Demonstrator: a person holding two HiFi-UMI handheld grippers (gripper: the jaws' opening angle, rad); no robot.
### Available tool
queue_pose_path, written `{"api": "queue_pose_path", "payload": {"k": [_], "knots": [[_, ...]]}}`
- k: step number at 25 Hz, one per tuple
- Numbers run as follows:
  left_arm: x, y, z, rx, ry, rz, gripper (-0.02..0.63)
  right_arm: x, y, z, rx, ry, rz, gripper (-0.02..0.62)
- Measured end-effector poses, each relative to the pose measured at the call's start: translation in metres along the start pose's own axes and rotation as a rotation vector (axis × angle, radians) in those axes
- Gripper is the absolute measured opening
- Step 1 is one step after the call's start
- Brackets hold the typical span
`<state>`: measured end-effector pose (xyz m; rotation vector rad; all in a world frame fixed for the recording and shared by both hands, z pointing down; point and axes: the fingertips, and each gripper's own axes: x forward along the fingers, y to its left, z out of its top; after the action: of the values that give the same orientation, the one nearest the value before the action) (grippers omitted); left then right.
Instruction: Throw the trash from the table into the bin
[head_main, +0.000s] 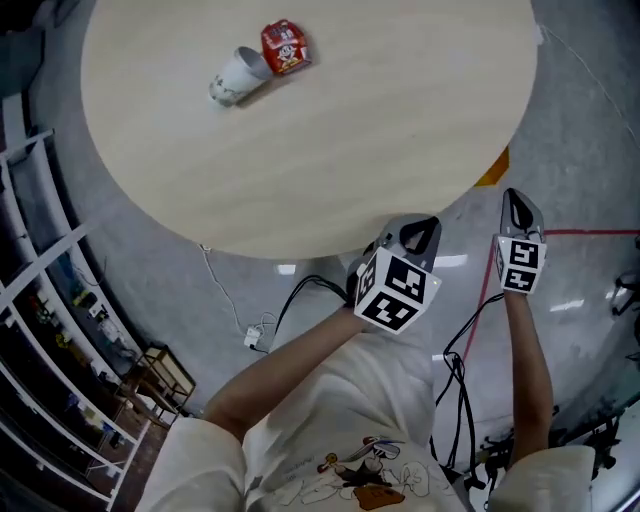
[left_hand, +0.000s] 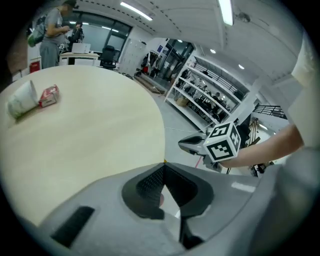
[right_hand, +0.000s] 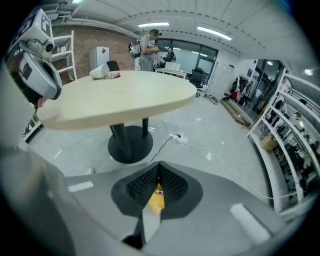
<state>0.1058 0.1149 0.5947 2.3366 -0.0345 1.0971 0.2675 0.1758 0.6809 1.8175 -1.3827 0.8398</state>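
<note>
On the round pale table a white paper cup lies on its side at the far left, touching a red carton. Both show far off in the left gripper view, cup and carton, and in the right gripper view, cup and carton. My left gripper hangs at the table's near edge, shut and empty. My right gripper is over the floor to the right of the table, shut, with only a yellow floor patch visible behind its tips. No bin is in view.
The table stands on a black pedestal, with cables trailing across the grey floor. White shelving stands at the left, and more racks line the right. A person stands at desks far behind the table.
</note>
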Motion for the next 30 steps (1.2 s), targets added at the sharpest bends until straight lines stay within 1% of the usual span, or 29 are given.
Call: {"api": "queue_pose_path", "payload": {"k": [3, 6, 11, 13, 16, 19, 24, 28, 30], "knots": [[-0.045, 0.023, 0.005, -0.031, -0.033, 0.039, 0.003, -0.023, 0.021, 0.026, 0.002, -0.012, -0.012, 0.005], [-0.084, 0.036, 0.016, -0.035, -0.074, 0.057, 0.003, -0.047, 0.038, 0.054, -0.004, -0.029, -0.015, 0.005], [-0.14, 0.055, 0.034, -0.025, -0.162, 0.084, 0.004, -0.084, 0.068, 0.121, -0.051, -0.119, -0.007, 0.005], [-0.16, 0.063, 0.035, -0.019, -0.183, 0.089, 0.003, -0.094, 0.085, 0.141, -0.058, -0.152, -0.003, 0.005], [-0.188, 0.074, 0.032, -0.032, -0.203, 0.093, 0.005, -0.102, 0.106, 0.165, -0.063, -0.184, 0.007, 0.005], [-0.221, 0.093, 0.025, -0.043, -0.233, 0.123, 0.004, -0.11, 0.133, 0.186, -0.088, -0.212, 0.041, 0.005], [-0.297, 0.137, 0.003, -0.146, -0.316, 0.18, 0.003, -0.126, 0.187, 0.226, -0.179, -0.272, 0.071, 0.005], [-0.338, 0.168, -0.022, -0.225, -0.369, 0.225, 0.003, -0.121, 0.224, 0.246, -0.234, -0.291, 0.11, 0.005], [-0.356, 0.183, -0.031, -0.253, -0.399, 0.242, 0.004, -0.117, 0.237, 0.256, -0.242, -0.294, 0.119, 0.005]]}}
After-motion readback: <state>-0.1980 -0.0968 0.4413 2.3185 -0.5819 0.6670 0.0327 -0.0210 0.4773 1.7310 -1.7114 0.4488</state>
